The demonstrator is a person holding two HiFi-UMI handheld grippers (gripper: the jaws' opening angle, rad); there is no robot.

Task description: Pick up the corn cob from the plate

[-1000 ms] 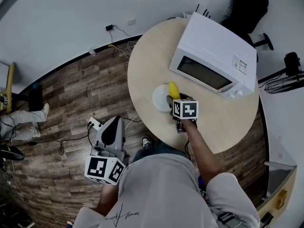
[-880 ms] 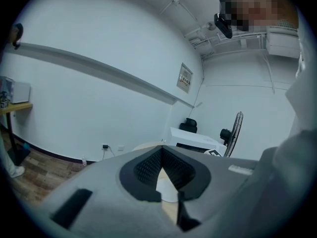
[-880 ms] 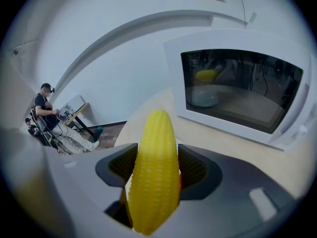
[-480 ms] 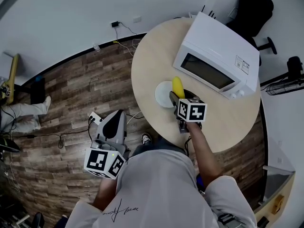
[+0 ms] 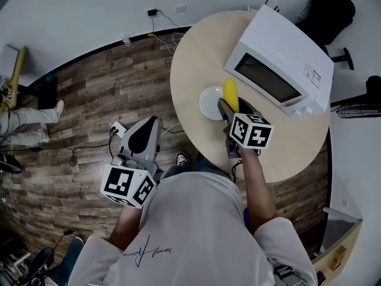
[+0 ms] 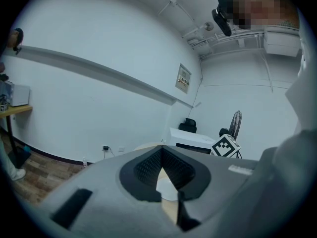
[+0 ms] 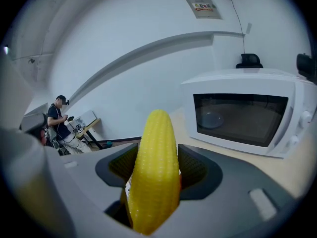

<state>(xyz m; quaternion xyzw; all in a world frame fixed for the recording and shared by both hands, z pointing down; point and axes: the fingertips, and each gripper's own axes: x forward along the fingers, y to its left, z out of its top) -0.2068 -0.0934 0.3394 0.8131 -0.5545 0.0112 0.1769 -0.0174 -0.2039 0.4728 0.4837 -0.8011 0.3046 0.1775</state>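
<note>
My right gripper [image 5: 230, 109] is shut on the yellow corn cob [image 5: 230, 92], which it holds up above the round table, over the right edge of the white plate [image 5: 208, 103]. In the right gripper view the corn cob [image 7: 156, 157] stands upright between both pads of the right gripper [image 7: 156, 168] and hides the plate. My left gripper [image 5: 147, 127] hangs over the wooden floor left of the table, away from the corn. In its own view the left gripper [image 6: 161, 152] has its fingertips together with nothing between them.
A white microwave [image 5: 277, 61] with its door closed stands on the round table [image 5: 193, 52] just behind the plate. A power strip [image 5: 117, 128] and cables lie on the floor. A person [image 7: 59, 120] stands far off by a desk.
My right gripper has risen with the corn cob, lifting it off the plate. The left gripper has stayed where it was.
</note>
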